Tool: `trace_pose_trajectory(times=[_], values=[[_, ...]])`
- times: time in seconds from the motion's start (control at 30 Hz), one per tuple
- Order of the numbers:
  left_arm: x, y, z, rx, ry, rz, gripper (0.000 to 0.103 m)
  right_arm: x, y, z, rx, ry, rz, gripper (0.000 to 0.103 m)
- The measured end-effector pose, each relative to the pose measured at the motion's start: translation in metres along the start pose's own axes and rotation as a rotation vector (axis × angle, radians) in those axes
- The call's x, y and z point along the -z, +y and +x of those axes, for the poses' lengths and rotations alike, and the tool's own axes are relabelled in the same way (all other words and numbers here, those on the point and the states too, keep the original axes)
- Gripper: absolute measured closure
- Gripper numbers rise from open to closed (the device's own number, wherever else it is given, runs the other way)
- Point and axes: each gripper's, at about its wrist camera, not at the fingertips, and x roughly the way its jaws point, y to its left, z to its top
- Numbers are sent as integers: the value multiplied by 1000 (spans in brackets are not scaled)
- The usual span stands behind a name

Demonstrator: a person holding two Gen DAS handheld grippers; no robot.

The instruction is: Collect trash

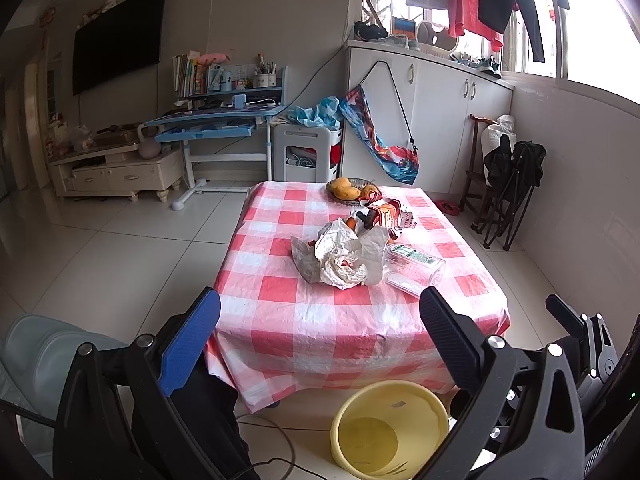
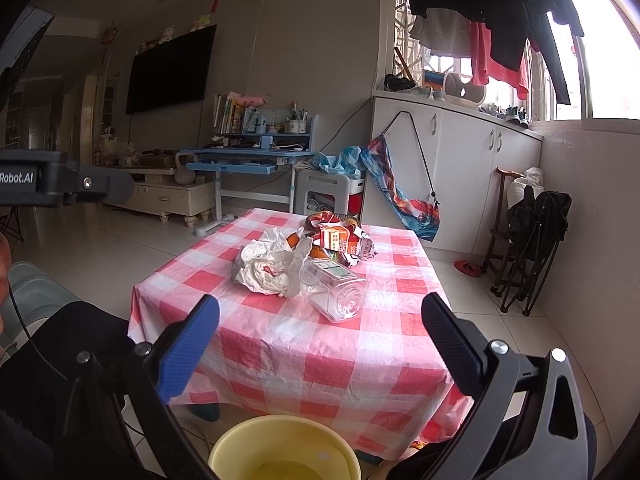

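Left wrist view had the left gripper and right gripper both spread wide and empty, hanging back from the crumpled white paper wrapper and clear plastic bottle, with the yellow plastic bucket parked below the table edge, probably for easy drops.

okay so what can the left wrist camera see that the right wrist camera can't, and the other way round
Only the left wrist view shows the fruit bowl at the table's far end, and the yellow bucket's full rim and inside. Only the right wrist view shows the side of the left gripper's body, at its left edge; the bowl there is hidden behind the trash. Both show the checkered table, crumpled white paper, clear plastic bottle lying on its side, red printed wrapper, and open, empty jaws on the left gripper and right gripper.
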Motion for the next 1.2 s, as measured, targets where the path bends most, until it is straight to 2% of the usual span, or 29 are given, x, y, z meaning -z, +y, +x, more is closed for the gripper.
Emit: trace_pose_trajectory(times=[0.23, 0.6, 0.87, 1.03, 1.2], values=[[0, 0, 0, -1, 0, 2, 7, 1, 1, 0, -1, 1, -2, 6], [10, 15, 22, -2, 53, -30, 7, 1, 0, 3, -20, 16, 11, 6], [12, 32, 49, 17, 99, -40, 7, -9, -12, 41, -81, 120, 9, 6], [13, 38, 78, 32, 141, -57, 7, -18, -22, 90, -102, 226, -39, 6], [13, 22, 115, 52, 167, 9, 7, -21, -32, 148, -132, 352, -70, 6]])
